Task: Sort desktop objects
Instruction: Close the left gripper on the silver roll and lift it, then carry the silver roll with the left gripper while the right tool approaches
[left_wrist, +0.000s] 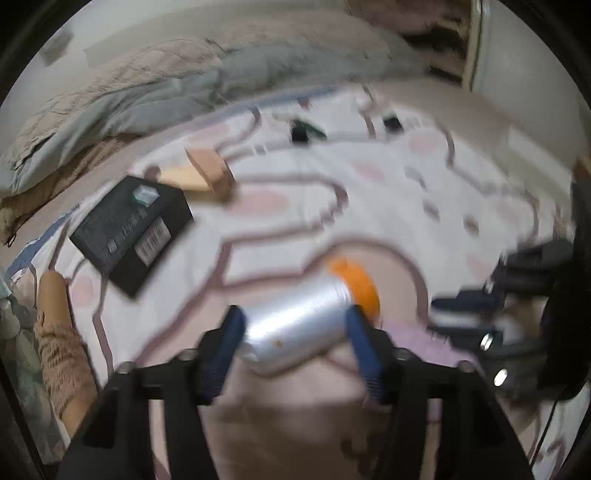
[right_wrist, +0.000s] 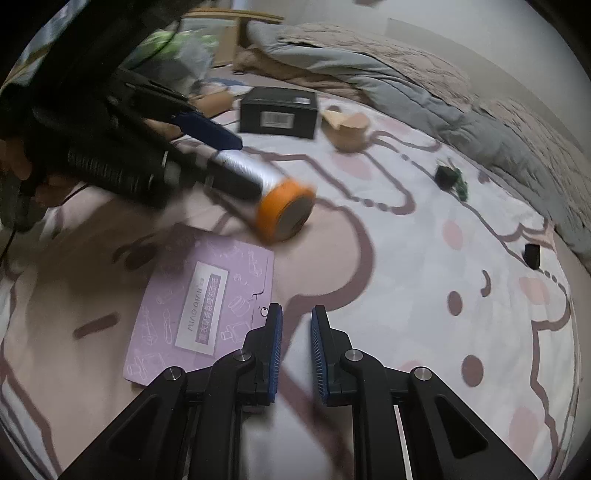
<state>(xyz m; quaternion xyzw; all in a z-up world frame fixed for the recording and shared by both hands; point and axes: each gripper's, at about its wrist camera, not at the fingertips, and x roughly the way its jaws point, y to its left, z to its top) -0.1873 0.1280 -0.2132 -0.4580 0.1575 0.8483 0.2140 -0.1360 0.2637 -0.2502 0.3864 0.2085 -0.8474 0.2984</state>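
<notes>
A silver roll with an orange end (left_wrist: 295, 325) lies between the blue pads of my left gripper (left_wrist: 294, 312), low over the cartoon-print bedsheet (left_wrist: 369, 177). In the right wrist view a sliver of sheet shows between the upper blue finger (right_wrist: 210, 127) and the roll (right_wrist: 258, 177), so the jaws stand off it. My right gripper (right_wrist: 297, 309) is shut with nothing between its pads. It hovers by the corner of a lilac card (right_wrist: 199, 310) that lies flat on the sheet.
A black box (right_wrist: 279, 110) and a tan wooden piece (right_wrist: 347, 131) lie at the far side. Small black items (right_wrist: 445, 175) (right_wrist: 532, 254) and a green one (right_wrist: 461, 186) sit to the right. A rumpled grey-brown blanket (right_wrist: 406, 81) borders the sheet.
</notes>
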